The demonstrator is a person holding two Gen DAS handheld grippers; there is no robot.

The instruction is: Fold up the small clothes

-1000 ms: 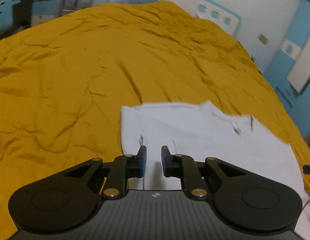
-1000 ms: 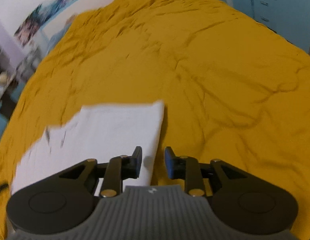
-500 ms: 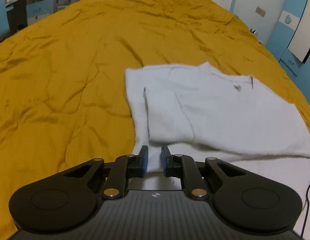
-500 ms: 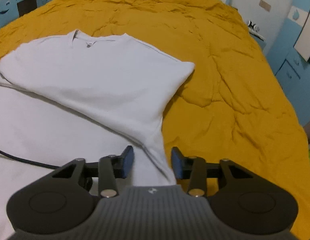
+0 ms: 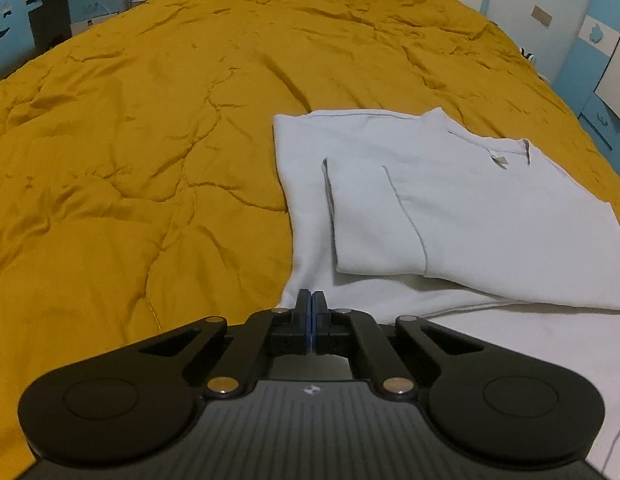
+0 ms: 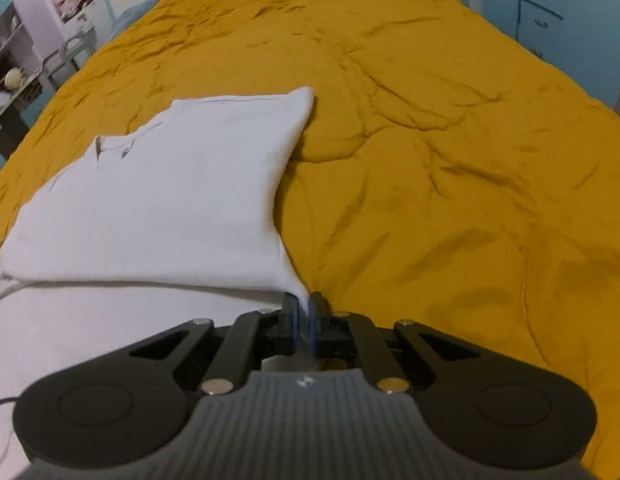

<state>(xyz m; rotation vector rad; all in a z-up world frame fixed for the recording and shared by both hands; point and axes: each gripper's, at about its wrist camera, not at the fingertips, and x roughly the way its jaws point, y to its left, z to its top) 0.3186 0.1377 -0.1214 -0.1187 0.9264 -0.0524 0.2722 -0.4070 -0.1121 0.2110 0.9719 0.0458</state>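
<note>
Our left tongs point(image 5: 311, 300) are pressed together at the near left corner of the white shirt point(image 5: 450, 208). Their pads look fully closed, and we cannot tell whether any cloth is caught between them. Our right tongs point(image 6: 304, 307) are clamped on the shirt's near right corner, where a thin edge of white fabric shows between the blue pads.

The shirt lies flat on the yellow bedspread point(image 5: 149, 140), neck away from us, with one sleeve point(image 5: 374, 220) folded in over its chest.

If the left side holds nothing, lifting would raise only the right corner, and the hem would swing and twist the fold. A thin pinch on the right could also slip free. The folded sleeve may slide open if we pull too fast. A dark cable point(image 6: 1, 402) lies on the near part of the shirt and could snag.
</note>
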